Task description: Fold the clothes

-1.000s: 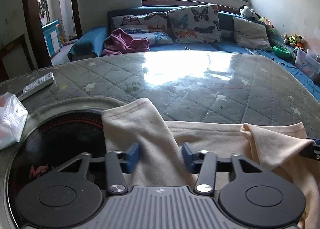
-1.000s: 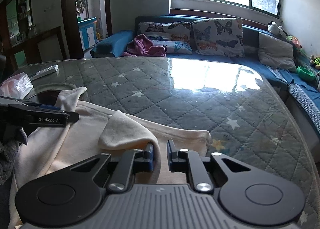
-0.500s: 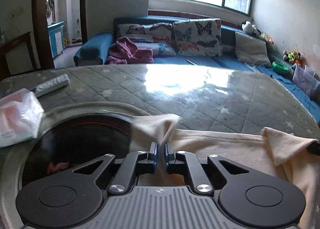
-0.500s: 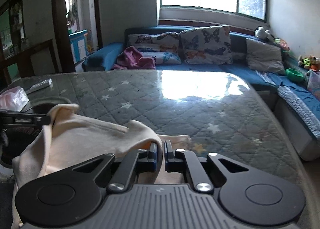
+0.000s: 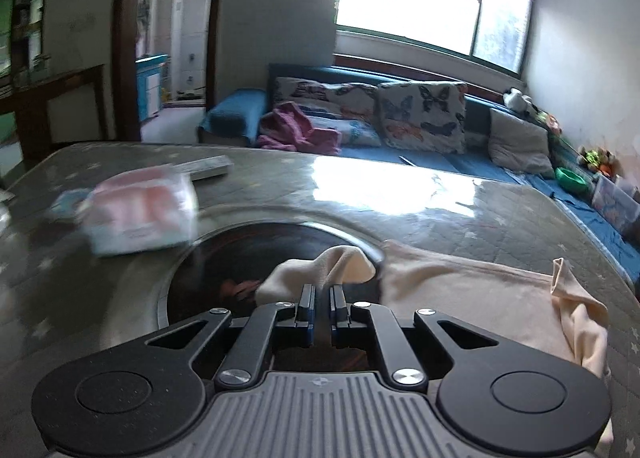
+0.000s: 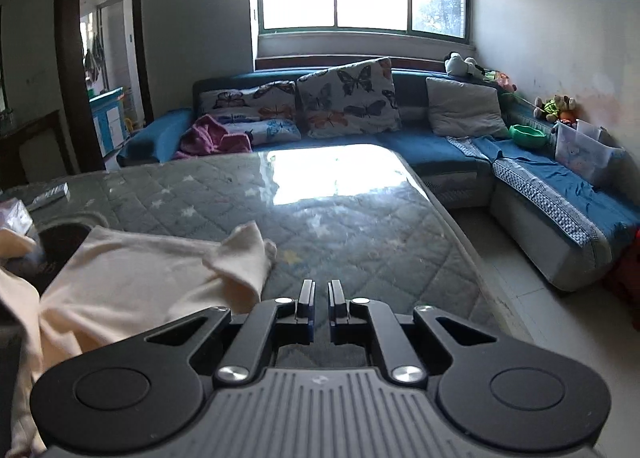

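Observation:
A cream garment [image 5: 472, 294] lies on the quilted, glass-topped table [image 5: 400, 194]. My left gripper [image 5: 322, 290] is shut on a cream sleeve end [image 5: 320, 270], held over the dark round inset [image 5: 248, 258]. In the right wrist view the garment [image 6: 132, 282] spreads left of my right gripper [image 6: 319, 285], whose jaws are nearly closed with nothing visible between them. A loose cream sleeve [image 6: 244, 254] lies just left of its fingertips.
A pink-and-white plastic packet [image 5: 140, 214] and a remote [image 5: 208, 168] lie on the table's left. A blue corner sofa [image 6: 460, 154] with butterfly pillows and a pink cloth [image 6: 212, 136] stands behind. The table's right edge [image 6: 460, 230] drops to the floor.
My left gripper closed on the sleeve end and pulled it left over the dark inset. My right gripper has let go of its sleeve, which now lies on the table; the gripper swung right.

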Demonstrator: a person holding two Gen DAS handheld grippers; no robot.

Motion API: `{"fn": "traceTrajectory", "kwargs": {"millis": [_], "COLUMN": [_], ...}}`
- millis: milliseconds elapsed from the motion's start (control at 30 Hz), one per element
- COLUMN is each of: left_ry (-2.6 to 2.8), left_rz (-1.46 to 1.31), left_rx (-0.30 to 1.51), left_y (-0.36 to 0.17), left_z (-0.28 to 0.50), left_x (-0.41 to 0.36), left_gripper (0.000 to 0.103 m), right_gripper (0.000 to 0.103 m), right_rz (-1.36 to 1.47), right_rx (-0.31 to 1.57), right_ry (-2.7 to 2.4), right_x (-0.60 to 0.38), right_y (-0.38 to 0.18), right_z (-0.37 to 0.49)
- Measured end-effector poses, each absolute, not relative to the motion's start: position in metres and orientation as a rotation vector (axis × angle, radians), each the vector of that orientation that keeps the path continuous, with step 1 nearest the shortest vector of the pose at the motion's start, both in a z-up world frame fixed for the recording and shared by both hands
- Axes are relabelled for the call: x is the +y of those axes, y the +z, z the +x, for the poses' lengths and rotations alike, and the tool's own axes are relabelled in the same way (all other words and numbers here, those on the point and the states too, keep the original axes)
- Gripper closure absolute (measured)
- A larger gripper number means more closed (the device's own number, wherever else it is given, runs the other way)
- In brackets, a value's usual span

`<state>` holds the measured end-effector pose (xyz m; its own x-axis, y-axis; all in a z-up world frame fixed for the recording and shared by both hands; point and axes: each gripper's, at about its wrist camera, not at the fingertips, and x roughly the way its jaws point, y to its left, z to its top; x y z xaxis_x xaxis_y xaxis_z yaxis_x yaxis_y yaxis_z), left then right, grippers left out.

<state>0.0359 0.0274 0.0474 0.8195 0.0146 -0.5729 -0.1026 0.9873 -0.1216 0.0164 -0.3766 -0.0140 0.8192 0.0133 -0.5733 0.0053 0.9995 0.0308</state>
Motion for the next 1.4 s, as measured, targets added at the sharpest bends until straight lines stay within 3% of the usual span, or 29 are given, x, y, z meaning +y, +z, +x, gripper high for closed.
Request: {"fn": "traceTrajectory", "kwargs": {"millis": [100, 233, 433, 467, 533, 567, 1000, 1100, 1233, 1400], "left_ry": [0.096, 0.138, 0.183, 0.189, 0.198, 0.203, 0.216, 0.220, 0.235, 0.261], "left_rz": [-0.165, -0.191, -0.211, -0.211, -0.209, -0.209, -0.207, -0.217, -0.227, -0.229], "left_rx": [0.609, 0.632, 0.680, 0.685, 0.691, 0.692, 0.687, 0.703, 0.719, 0.734], "left_y": [0.046, 0.039, 0.024, 0.022, 0.020, 0.020, 0.021, 0.017, 0.013, 0.011], "left_z": [0.013, -0.008, -0.020, -0.021, -0.024, -0.025, -0.065, -0.073, -0.079, -0.082], "left_x": [0.040, 0.052, 0.061, 0.061, 0.063, 0.064, 0.079, 0.081, 0.080, 0.083], "left_gripper": [0.095, 0.095, 0.095, 0.095, 0.095, 0.096, 0.096, 0.096, 0.096, 0.096], "right_gripper": [0.091, 0.073, 0.071, 0.073, 0.095, 0.097, 0.101, 0.095, 0.080, 0.070], "right_rz": [0.059, 0.065, 0.068, 0.074, 0.086, 0.086, 0.028, 0.027, 0.064, 0.094], "right_rx": [0.625, 0.650, 0.696, 0.703, 0.701, 0.690, 0.560, 0.586, 0.622, 0.655], "right_ry": [0.043, 0.097, 0.111, 0.112, 0.120, 0.116, -0.056, -0.023, 0.052, 0.110], "right_x": [-0.374, -0.360, -0.342, -0.341, -0.342, -0.343, -0.389, -0.388, -0.374, -0.360], "right_y": [-0.020, -0.034, -0.059, -0.063, -0.065, -0.062, -0.015, -0.019, -0.033, -0.051], "right_z": [0.024, 0.043, 0.076, 0.080, 0.080, 0.077, -0.005, -0.010, 0.010, 0.045]}}
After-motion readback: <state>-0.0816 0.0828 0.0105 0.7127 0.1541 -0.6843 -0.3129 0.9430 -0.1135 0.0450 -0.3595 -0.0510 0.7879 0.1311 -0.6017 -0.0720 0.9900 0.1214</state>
